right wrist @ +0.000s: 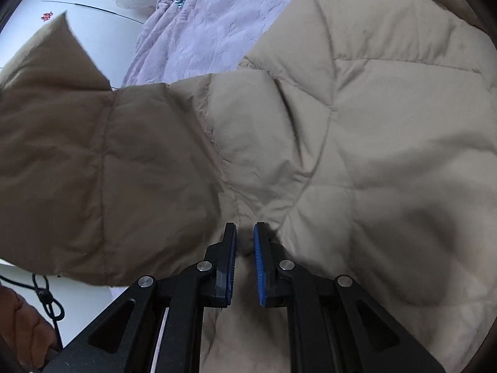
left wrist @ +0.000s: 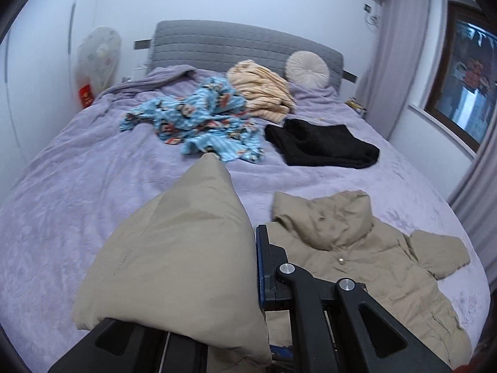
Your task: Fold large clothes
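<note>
Lilac plush covers the bed [left wrist: 93,186], which fills the ground ahead of both tools and carries everything else. Largest of the things on it is the beige padded coat [left wrist: 357,258], lying just ahead and right of the left tool [left wrist: 248,279] with its hood pointing away and one sleeve spread to the side. The other sleeve [left wrist: 174,248] is lifted off the bed, pinched in the left tool's closed jaws and draped over its near finger. The right tool [right wrist: 245,264] points down onto the coat's quilted body, jaws nearly closed on a small pucker of fabric [right wrist: 247,242] between the pads. Far beyond the left tool lie a blue patterned garment [left wrist: 202,121], a striped peach one [left wrist: 264,90] and a black one [left wrist: 323,146]. The step looks like folding the sleeve inward; next, the left tool would need to carry it across the chest and lay it flat while the right pins the body.
</note>
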`<state>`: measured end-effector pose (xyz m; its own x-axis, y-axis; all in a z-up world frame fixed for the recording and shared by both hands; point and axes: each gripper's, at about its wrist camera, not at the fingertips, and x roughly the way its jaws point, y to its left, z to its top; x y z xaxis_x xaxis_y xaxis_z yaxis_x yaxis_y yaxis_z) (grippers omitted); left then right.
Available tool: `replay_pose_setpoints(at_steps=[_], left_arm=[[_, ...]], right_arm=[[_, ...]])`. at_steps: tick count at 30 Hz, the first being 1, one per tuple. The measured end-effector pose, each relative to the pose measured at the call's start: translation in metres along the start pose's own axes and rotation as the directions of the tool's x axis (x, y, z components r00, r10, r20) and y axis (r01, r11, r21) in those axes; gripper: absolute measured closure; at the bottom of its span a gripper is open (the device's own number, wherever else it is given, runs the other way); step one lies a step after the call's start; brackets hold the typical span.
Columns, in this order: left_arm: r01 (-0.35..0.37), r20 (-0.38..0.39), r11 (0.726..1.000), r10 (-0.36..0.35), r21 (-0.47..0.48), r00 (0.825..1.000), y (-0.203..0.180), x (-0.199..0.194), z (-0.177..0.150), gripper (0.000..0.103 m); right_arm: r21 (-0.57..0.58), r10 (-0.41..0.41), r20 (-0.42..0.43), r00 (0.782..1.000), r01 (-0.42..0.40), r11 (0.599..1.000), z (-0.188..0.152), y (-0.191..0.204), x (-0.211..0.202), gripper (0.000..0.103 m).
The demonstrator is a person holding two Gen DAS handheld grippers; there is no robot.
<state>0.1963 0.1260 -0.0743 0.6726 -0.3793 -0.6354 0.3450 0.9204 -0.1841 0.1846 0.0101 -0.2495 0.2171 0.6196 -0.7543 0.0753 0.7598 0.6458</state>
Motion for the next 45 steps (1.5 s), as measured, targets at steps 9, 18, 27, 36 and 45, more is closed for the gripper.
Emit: replay_pose_setpoints(at_steps=[9, 18, 27, 36, 45], left_arm=[[0.041, -0.253, 0.956, 0.035, 0.290, 0.967, -0.165, 0.120, -0.067, 0.093], [-0.033, -0.324, 0.894, 0.196, 0.447, 0.926, -0.190, 0.146, -0.134, 0.093], [-0.004, -0.328, 0.953, 0.109, 0.303, 0.938, -0.149, 0.092, -0.111, 0.002], [-0.132, -0.275, 0.987, 0.152, 0.092, 0.949, -0.054, 0.041, -0.090, 0.001], [-0.065, -0.321, 0.851, -0.124, -0.521, 0.939, 0.124, 0.087, -0.095, 0.001]], right_arm=[[0.164, -0.206, 0.178, 0.962, 0.178, 0.970, -0.032, -0.113, -0.164, 0.090], [0.232, -0.272, 0.139, 0.952, 0.235, 0.944, -0.047, -0.174, -0.190, 0.090], [0.147, -0.320, 0.147, 0.936, 0.300, 0.943, -0.044, -0.163, -0.202, 0.089], [-0.050, -0.382, 0.196, 0.903, 0.398, 0.916, -0.025, -0.101, -0.191, 0.038], [-0.459, -0.475, 0.328, 0.817, 0.577, 0.676, -0.018, 0.015, -0.123, 0.021]])
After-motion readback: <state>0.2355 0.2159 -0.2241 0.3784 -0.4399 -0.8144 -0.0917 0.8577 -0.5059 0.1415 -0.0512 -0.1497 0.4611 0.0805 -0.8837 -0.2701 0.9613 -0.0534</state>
